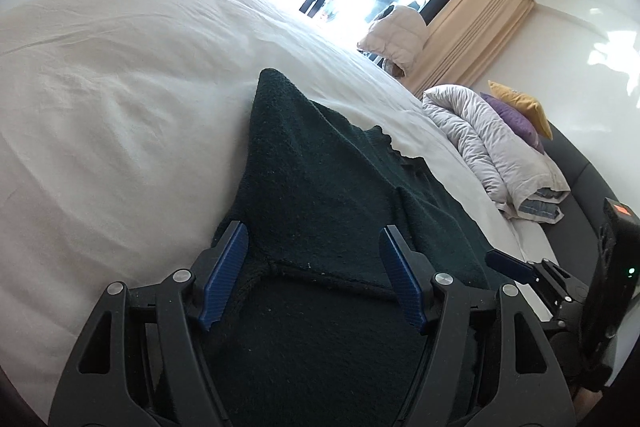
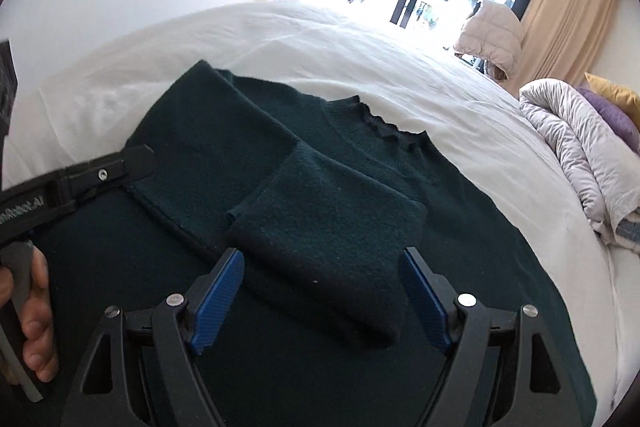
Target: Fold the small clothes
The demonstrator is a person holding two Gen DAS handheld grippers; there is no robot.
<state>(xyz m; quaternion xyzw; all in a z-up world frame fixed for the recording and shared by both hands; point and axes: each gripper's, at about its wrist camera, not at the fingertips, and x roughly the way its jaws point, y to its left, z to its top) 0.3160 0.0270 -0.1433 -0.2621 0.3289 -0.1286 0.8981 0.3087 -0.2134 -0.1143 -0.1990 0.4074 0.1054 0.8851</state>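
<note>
Both grippers hover open-jawed over the dark green sweater point(image 2: 320, 187).
Left gripper point(image 1: 314, 267) or right gripper point(image 2: 320, 287) could snag and undo the folded sleeve point(image 2: 320, 239).

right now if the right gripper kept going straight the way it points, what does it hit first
Most likely the folded-over sleeve of the dark green sweater, which lies directly ahead between the open right gripper fingers; depth is hard to judge.

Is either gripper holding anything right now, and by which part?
Nothing is held: the left gripper and right gripper are open above the dark green knitted sweater.
</note>
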